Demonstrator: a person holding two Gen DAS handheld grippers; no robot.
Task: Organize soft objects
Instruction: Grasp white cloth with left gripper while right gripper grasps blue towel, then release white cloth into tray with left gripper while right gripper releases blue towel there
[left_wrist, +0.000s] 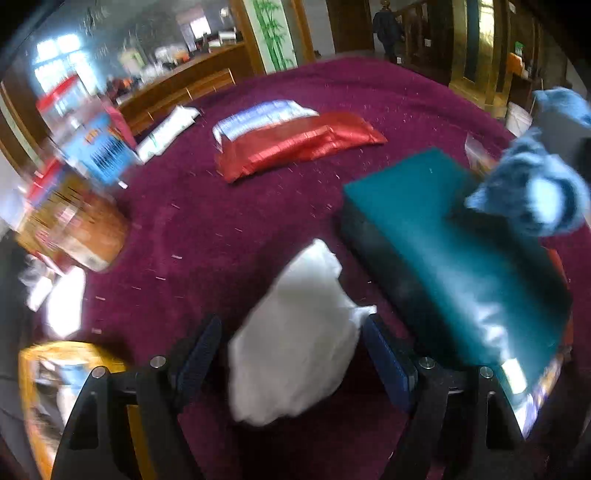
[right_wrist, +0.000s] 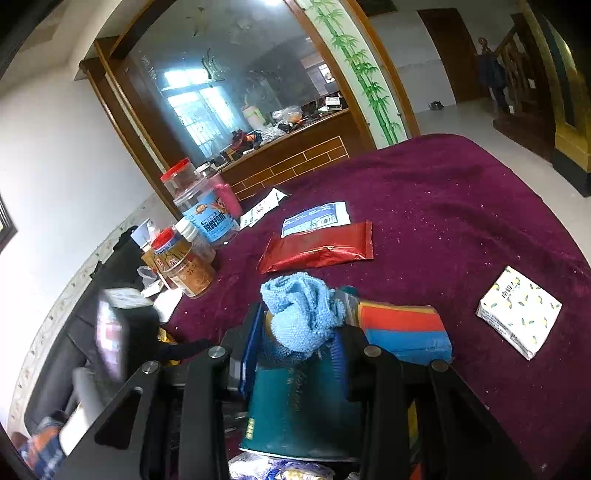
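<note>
Right wrist view: your right gripper (right_wrist: 295, 339) pinches a blue towel (right_wrist: 301, 314) above the teal box (right_wrist: 303, 410); your left gripper (left_wrist: 291, 354), spread wide, straddles a white soft pack (left_wrist: 291, 343) on the maroon tablecloth (left_wrist: 229, 206). A loose pinch could drop the towel.

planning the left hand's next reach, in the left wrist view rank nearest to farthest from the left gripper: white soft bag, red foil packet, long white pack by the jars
1. white soft bag, lying between the open fingers of the left gripper.
2. red foil packet, mid-table, straight ahead.
3. long white pack, far left, beside the jars.
</note>
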